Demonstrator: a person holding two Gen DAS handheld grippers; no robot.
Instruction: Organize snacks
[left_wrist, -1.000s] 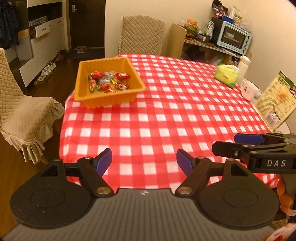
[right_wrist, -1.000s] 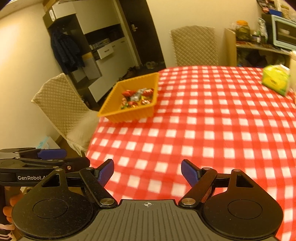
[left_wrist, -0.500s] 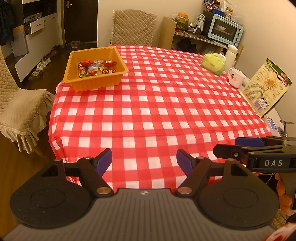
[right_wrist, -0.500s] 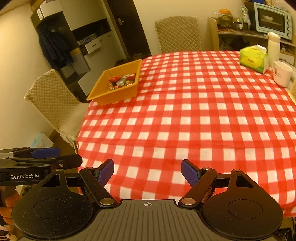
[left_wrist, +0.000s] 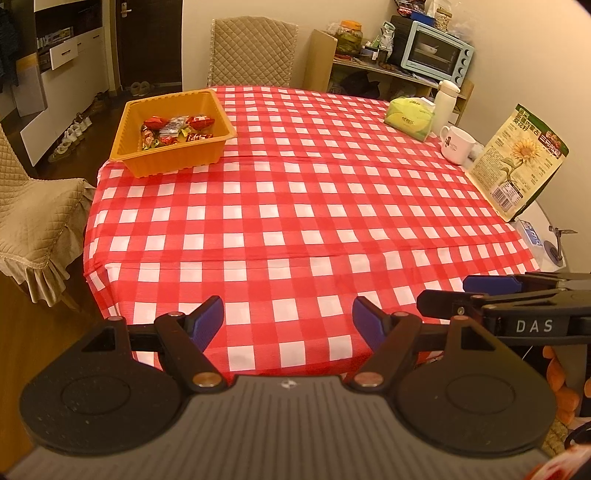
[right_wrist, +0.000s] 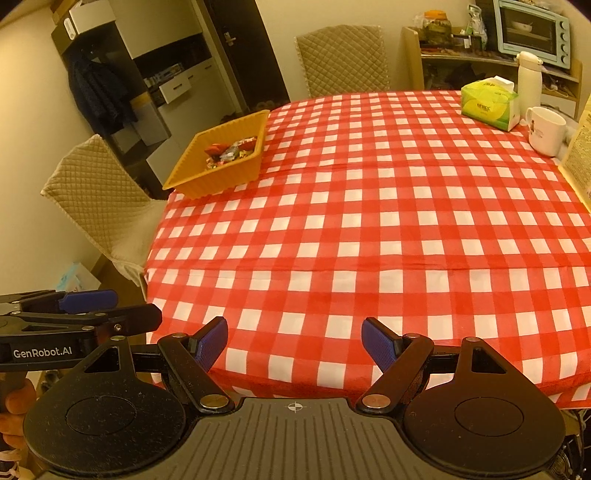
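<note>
An orange tray (left_wrist: 129, 122) (right_wrist: 184, 170) holding several wrapped snacks (left_wrist: 173, 131) (right_wrist: 231, 149) sits at the far left corner of the red-checked table (left_wrist: 314, 206) (right_wrist: 388, 221). My left gripper (left_wrist: 288, 317) hangs over the table's near edge, open, with nothing between its blue pads. My right gripper (right_wrist: 294, 338) is also open and empty at the near edge. Each gripper shows from the side in the other's view: the right gripper (left_wrist: 469, 293), the left gripper (right_wrist: 122, 306). Both are far from the tray.
Along the right side stand a green tissue box (left_wrist: 410, 116) (right_wrist: 487, 103), a white mug (left_wrist: 456, 144) (right_wrist: 546, 131), a white bottle (left_wrist: 445, 99) and a leaning sunflower package (left_wrist: 517, 162). Quilted chairs (left_wrist: 33, 206) (left_wrist: 251, 51) stand at the left and far sides.
Both views have pulled back from the table: the tray looks smaller and farther, and more of the right-side objects show. Both grippers stay open and empty.
</note>
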